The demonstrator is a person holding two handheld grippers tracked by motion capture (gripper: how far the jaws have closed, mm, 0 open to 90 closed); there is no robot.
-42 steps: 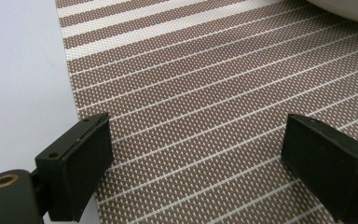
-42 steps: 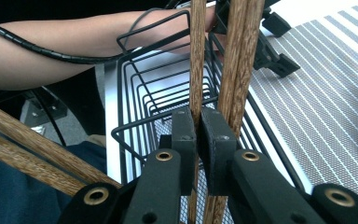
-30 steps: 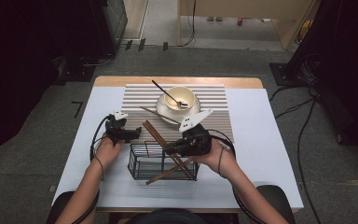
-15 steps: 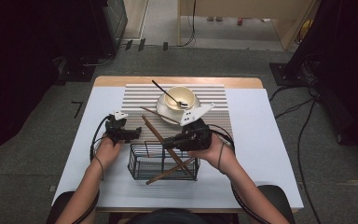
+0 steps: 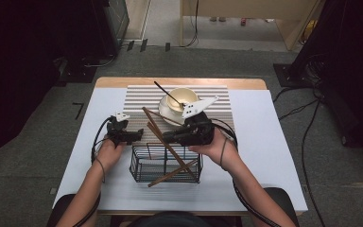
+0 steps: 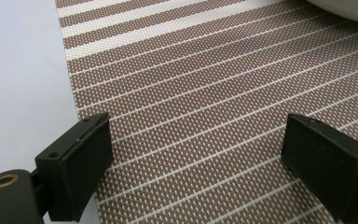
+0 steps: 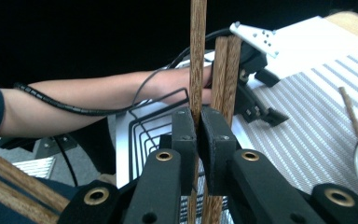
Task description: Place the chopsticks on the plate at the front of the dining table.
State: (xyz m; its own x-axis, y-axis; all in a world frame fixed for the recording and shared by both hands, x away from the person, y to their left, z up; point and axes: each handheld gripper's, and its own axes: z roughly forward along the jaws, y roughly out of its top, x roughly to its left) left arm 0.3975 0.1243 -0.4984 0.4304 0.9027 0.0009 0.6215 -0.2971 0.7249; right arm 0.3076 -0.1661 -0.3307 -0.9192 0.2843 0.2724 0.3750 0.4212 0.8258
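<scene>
Nearest the person, a black wire basket (image 5: 165, 164) stands on the pale blue table (image 5: 264, 156), its far edge at the near border of a brown-and-white striped woven placemat (image 5: 137, 97). Several long brown wooden chopsticks (image 5: 170, 149) lean in the basket, crossing one another; one lies low and slants out over the near rim, others rise toward the placemat.

Just above the basket's far right corner, the right gripper (image 5: 166, 137) is held in the person's right hand (image 5: 215, 146), its jaws pointing toward the left of the high view. In the right gripper view the right gripper's two black jaws are clenched on one of the wooden chopsticks, a thin brown stick (image 7: 196, 60) that stands upright between the pads and runs off the top of the picture; two more sticks stand close behind it, outside the grip. The basket's wire rim (image 7: 140, 126) shows behind the jaws.

To the left of the basket, the left gripper (image 5: 139, 133) rests in the person's left hand (image 5: 108, 152), low over the placemat's left edge. In the left gripper view the left gripper (image 6: 196, 154) has its jaws spread wide apart, with bare striped weave (image 6: 205, 93) between them and nothing held.

Farther off, on the placemat's far part, a cream round bowl (image 5: 182, 101) sits on a white plate (image 5: 164, 112), with a dark-handled spoon (image 5: 166, 92) leaning in it.
</scene>
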